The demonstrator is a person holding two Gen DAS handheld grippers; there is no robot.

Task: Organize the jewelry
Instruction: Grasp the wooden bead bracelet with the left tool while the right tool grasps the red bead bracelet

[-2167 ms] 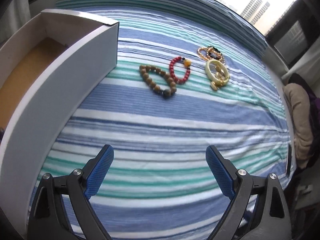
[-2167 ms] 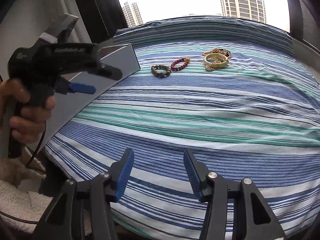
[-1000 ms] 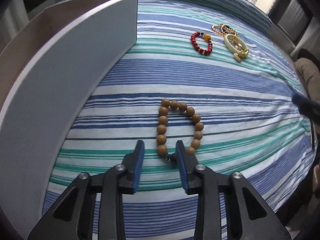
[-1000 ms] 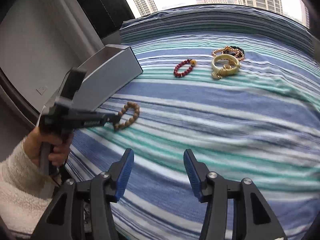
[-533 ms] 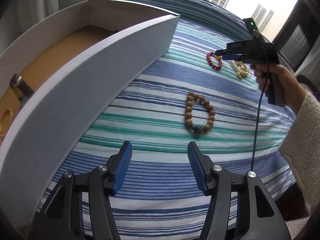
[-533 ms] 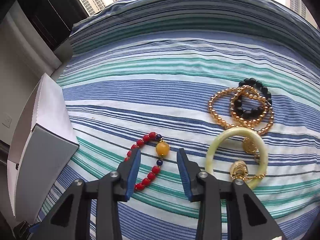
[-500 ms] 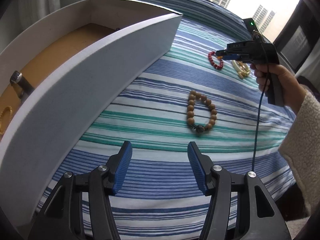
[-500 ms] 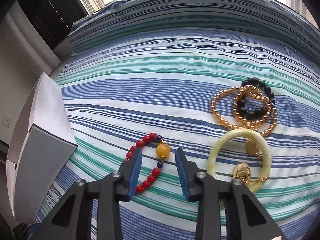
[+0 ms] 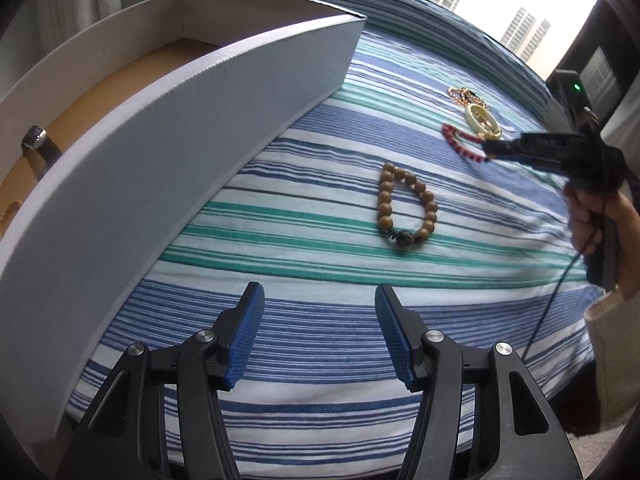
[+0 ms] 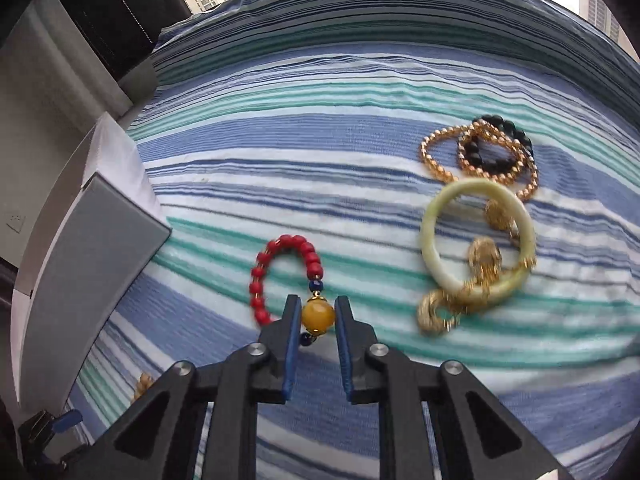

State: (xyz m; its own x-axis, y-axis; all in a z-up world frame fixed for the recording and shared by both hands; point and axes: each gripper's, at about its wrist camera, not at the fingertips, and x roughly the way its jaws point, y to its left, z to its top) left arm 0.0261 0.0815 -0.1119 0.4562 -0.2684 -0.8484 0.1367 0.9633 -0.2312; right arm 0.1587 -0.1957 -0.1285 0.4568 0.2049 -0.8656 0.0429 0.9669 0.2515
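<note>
A red bead bracelet (image 10: 280,264) with an amber bead (image 10: 318,317) lies on the striped bedspread. My right gripper (image 10: 317,310) is closing its jaws, the amber bead sits between them, and both pads touch it. In the left wrist view the right gripper (image 9: 494,148) reaches over that red bracelet (image 9: 456,142). My left gripper (image 9: 319,292) is open and holds nothing, a short way back from the brown wooden bead bracelet (image 9: 406,208). A pale green bangle (image 10: 476,240) with gold charms, a gold bead chain (image 10: 434,160) and a black bead bracelet (image 10: 500,128) lie to the right.
An open white box (image 9: 200,120) with a brown floor stands to the left of the jewelry, also seen as the white box (image 10: 92,240). Inside it lie a dark metal item (image 9: 36,140) and a gold piece (image 9: 10,210). A hand and cream sleeve (image 9: 600,216) hold the right tool.
My left gripper let go of the brown bracelet, opened wider and drew back. My right gripper came forward and down to the red bracelet and narrowed around its amber bead.
</note>
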